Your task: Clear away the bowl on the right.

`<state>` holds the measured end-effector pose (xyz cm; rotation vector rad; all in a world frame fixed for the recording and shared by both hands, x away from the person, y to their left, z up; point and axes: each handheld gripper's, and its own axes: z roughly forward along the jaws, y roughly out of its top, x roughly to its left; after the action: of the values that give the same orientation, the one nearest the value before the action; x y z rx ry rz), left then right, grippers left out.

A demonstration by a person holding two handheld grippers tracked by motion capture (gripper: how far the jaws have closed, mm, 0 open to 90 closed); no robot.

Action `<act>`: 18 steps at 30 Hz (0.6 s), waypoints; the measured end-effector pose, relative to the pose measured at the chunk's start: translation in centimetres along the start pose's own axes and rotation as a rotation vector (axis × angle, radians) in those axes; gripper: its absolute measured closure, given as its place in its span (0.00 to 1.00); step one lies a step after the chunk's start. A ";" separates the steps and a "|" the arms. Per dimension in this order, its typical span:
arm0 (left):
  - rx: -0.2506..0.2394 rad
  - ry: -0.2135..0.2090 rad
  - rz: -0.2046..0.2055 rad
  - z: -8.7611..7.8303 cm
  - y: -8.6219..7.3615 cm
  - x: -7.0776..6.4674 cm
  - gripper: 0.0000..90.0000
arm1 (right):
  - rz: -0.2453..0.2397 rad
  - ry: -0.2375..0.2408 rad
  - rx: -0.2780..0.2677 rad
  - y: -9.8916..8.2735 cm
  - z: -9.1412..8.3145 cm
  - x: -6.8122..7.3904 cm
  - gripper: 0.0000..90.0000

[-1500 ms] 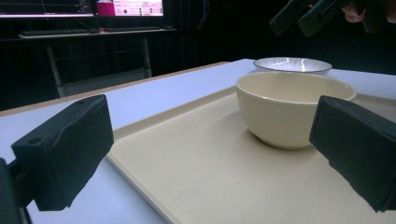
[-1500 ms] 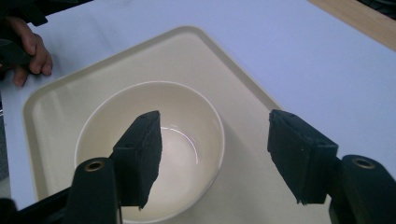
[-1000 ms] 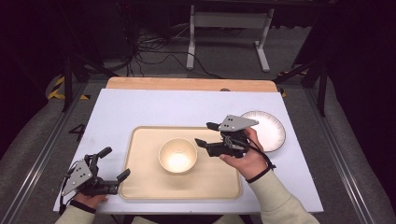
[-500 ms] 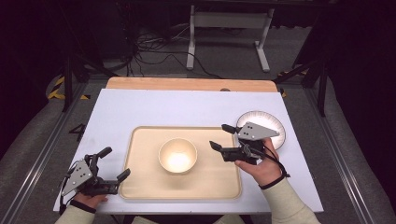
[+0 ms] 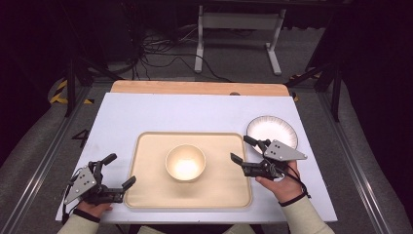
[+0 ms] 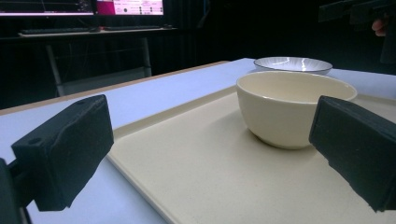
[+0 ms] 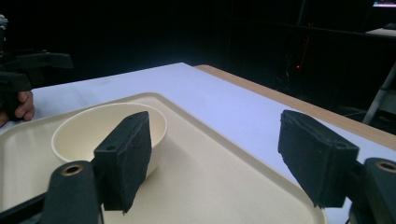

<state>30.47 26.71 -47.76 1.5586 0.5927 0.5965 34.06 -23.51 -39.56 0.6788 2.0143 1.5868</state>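
bowl (image 5: 185,162) upright mid-tray (image 5: 146,195), seemingly placed | plate (image 5: 272,131) just right of tray on surface (image 5: 160,114), apparently left to load | left hand-held gripper (image 5: 119,170) at tray's left edge, released, empty | right hand-held gripper (image 5: 240,150) over tray's right edge, released, empty

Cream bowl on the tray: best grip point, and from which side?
Probably the rim of the cream bowl on its right side, one jaw inside and one outside the wall. It stands upright and open, too wide to span. The right gripper is open, nearest, and already faces it across the tray.
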 end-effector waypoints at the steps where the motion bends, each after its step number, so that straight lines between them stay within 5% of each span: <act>1: 0.000 0.000 0.000 0.0 0.0 0.0 0.00 | -0.007 -0.003 -0.005 -0.3 -0.1 0.0 0.28; 10: 0.001 0.000 0.000 0.0 0.0 0.0 0.00 | -0.022 0.019 -0.083 -2.3 -0.4 0.5 0.25; 18: -0.001 0.001 0.000 0.0 0.0 0.0 0.00 | -0.001 -0.014 -0.070 -4.2 -0.1 0.1 0.25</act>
<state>30.47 26.69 -47.76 1.5572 0.5924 0.5976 33.52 -24.35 -43.63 0.6601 1.9383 1.6391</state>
